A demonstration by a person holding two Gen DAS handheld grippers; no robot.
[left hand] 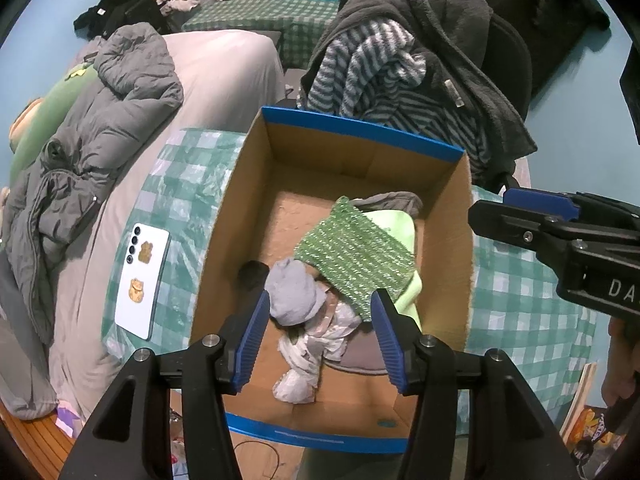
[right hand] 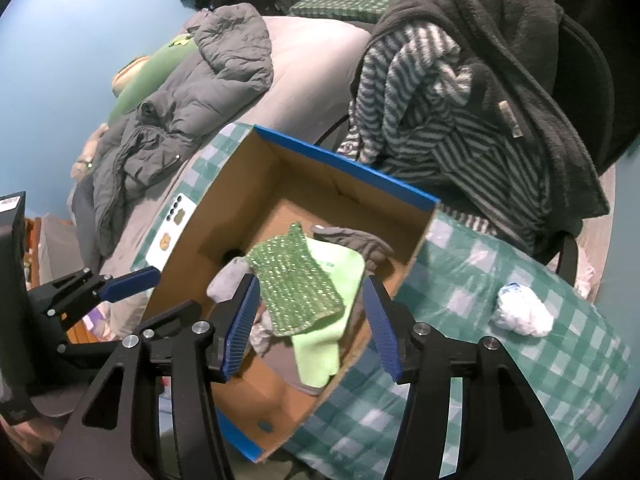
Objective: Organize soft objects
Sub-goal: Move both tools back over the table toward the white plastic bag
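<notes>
Checked green cloth covers the table where the cardboard box (right hand: 404, 196) holds soft pieces, and at three o'clock the white bundle (right hand: 522, 314) looks light, squashy, best pinched mid-bulge; left gripper (left hand: 320, 332) and right gripper (right hand: 306, 320) hang with fingers apart, empty.

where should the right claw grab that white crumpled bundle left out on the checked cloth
Take the white crumpled bundle across its narrow middle, coming straight down from above. It lies alone on the checked tablecloth, apart from the cardboard box, as a low oval lump with its long axis running left to right, so the right claw, now open over the box, would likely close best front to back.
</notes>
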